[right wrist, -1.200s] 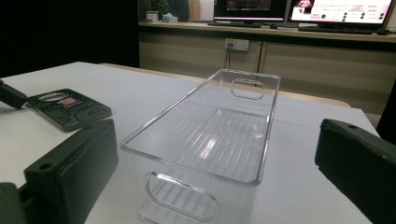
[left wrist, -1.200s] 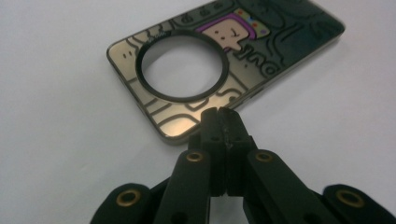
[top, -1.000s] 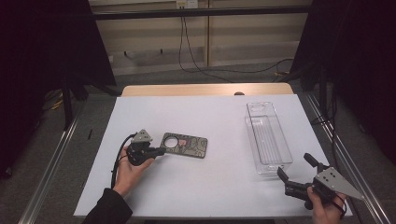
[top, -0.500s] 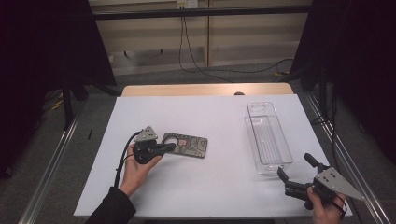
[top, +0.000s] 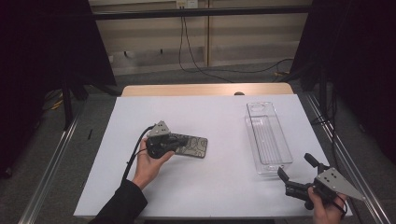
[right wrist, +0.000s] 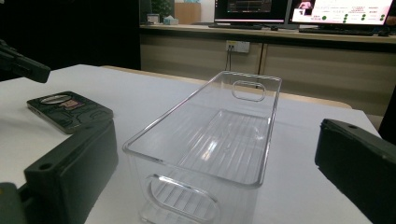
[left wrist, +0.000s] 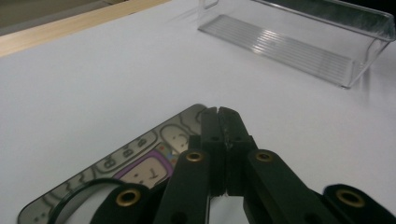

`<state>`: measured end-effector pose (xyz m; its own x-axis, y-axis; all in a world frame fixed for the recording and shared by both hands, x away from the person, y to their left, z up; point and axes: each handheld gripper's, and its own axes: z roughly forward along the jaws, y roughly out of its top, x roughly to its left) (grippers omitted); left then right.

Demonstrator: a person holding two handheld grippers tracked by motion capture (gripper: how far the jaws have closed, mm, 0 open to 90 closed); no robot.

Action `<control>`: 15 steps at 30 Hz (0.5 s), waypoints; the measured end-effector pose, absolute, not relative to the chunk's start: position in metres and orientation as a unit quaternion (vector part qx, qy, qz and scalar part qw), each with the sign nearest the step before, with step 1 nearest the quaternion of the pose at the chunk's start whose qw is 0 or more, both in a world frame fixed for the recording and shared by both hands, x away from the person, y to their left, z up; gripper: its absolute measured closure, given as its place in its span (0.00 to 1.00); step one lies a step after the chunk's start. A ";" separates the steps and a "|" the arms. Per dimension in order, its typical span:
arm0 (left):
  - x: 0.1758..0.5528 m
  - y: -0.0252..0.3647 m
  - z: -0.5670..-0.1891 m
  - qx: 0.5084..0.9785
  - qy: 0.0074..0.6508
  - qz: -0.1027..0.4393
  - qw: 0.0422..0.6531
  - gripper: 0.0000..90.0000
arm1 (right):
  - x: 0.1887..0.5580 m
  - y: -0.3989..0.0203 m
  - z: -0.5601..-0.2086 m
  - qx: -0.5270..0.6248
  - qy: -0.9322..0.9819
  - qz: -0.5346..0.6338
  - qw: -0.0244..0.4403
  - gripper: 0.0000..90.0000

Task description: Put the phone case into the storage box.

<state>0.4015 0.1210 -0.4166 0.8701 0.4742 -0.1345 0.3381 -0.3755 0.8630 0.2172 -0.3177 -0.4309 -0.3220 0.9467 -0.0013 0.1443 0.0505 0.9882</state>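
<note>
High view, phone (top: 189,146) mid-table, bin (top: 268,138) near right edge

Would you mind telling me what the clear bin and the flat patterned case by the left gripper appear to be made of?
The clear bin looks like rigid transparent plastic: you see through its walls, with glossy highlights and moulded ribs on the floor. The patterned case seems hard and smooth, perhaps metal or glossy plastic, dark grey with printed outlines and a sheen; which one is unclear.

High view: overhead, looking forward-down. Gripper views: low, close, near table level. Shared by all: clear ribbed plastic bin (top: 268,137) (left wrist: 299,39) (right wrist: 210,140).
</note>
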 end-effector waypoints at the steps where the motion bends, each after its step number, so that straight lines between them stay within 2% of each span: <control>1: 0.402 0.118 -0.416 0.827 0.245 0.066 0.501 1.00 | 0.217 -0.318 -0.431 0.442 0.617 0.529 0.379 0.00; 15: 0.413 0.068 -0.410 0.845 0.220 0.052 0.485 1.00 | 0.217 -0.317 -0.431 0.437 0.622 0.529 0.377 0.00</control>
